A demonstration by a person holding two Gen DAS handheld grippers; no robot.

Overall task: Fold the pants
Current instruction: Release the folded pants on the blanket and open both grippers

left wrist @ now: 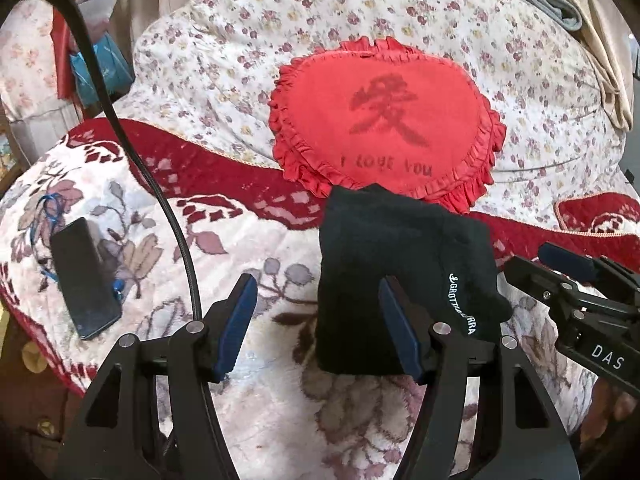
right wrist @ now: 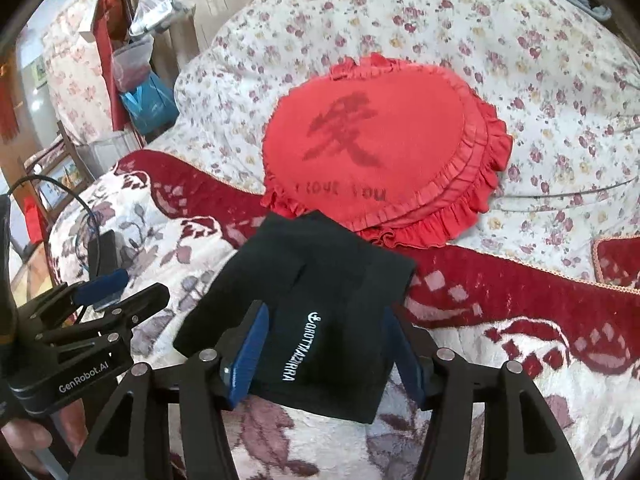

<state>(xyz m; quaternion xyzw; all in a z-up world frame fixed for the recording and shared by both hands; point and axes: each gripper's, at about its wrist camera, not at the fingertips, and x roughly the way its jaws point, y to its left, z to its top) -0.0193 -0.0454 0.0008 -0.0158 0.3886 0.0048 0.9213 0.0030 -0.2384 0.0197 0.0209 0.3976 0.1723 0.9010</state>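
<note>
Both claws, the left gripper (left wrist: 318, 324) and right gripper (right wrist: 324, 350), are held spread, pinching nothing. One folded black pants (right wrist: 304, 312) bundle is laid on the floral blanket (left wrist: 248, 408). One red heart cushion (left wrist: 384, 120) is seen behind, one phone (left wrist: 84, 280) at left.

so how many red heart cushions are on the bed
1. The red heart cushion leans on the floral quilt, just behind the folded black pants. The frill looks layered in the right wrist view, so another may hide behind it.
</note>
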